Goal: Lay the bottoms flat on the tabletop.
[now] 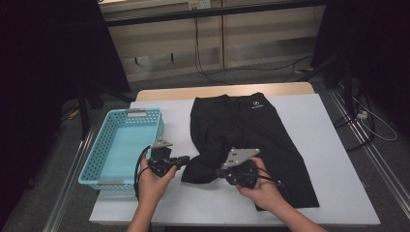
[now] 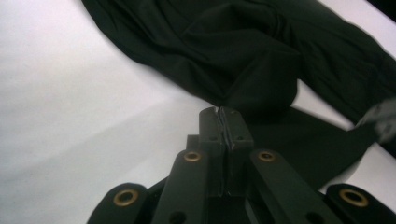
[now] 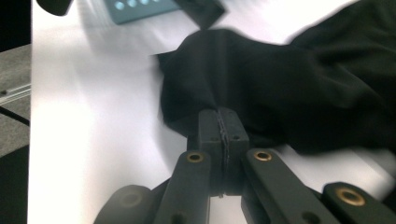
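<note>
Both hands work low — left gripper [image 1: 186,160] and right gripper [image 1: 218,172] each pinch the black shorts [image 1: 251,130] hem; lift evenly, probably folding, keeping the fabric taut.

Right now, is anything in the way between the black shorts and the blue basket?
Nothing visible. The shorts lie on the white table, and the basket sits open beside them. The only thing between them is the left gripper, which is shut on the cloth itself.
</note>
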Available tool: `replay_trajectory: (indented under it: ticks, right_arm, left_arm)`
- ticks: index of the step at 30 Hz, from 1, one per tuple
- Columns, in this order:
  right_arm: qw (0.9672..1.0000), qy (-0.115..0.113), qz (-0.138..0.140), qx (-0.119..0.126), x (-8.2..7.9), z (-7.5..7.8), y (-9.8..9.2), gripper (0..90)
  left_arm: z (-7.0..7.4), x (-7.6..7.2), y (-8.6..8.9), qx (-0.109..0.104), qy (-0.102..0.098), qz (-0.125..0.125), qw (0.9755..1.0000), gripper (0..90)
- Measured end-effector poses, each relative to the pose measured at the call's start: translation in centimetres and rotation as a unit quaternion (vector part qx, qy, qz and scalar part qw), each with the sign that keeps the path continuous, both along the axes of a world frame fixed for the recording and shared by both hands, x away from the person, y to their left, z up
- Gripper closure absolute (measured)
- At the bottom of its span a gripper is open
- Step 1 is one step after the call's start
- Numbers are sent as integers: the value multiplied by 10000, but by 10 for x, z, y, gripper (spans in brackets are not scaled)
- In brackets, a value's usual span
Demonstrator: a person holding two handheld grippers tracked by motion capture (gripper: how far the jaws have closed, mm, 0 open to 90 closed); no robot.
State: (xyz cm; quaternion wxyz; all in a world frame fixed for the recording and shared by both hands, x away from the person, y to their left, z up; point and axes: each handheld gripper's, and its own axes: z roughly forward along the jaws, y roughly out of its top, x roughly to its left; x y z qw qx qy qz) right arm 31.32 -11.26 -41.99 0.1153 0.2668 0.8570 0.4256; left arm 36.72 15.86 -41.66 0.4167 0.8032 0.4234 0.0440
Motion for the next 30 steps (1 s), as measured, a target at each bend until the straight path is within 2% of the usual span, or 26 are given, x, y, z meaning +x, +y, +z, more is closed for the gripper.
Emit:
replay_trajectory:
  ticks: [3, 5, 8, 14, 21, 26, 30]
  right_arm:
    - [9999, 43, -158, -12, -2, -1, -16, 900]
    - [9999, 30, -140, -74, -6, -1, -23, 900]
    - [9998, 26, -125, -170, -11, -4, -29, 900]
    - [9999, 96, -110, -53, -11, -8, -31, 900]
    - [9998, 45, -190, 6, -16, -4, -39, 900]
    - [9996, 52, -265, 50, -14, -2, -44, 900]
    - [9997, -27, -234, 22, -16, 0, -44, 900]
  left_arm:
    - [-3, -1, -3, 12, 87, -63, 9999, 874]
    - [-5, -1, -5, 13, 145, -118, 9998, 868]
    - [-8, -1, -9, -11, 163, -207, 9997, 766]
    - [-5, -5, -16, -85, 106, -356, 9993, 631]
    - [-16, -4, -21, 80, 173, -366, 9991, 639]
    - [-19, 1, -19, 91, 94, -224, 9997, 639]
    - [-22, 5, -22, 114, -31, -152, 9998, 586]
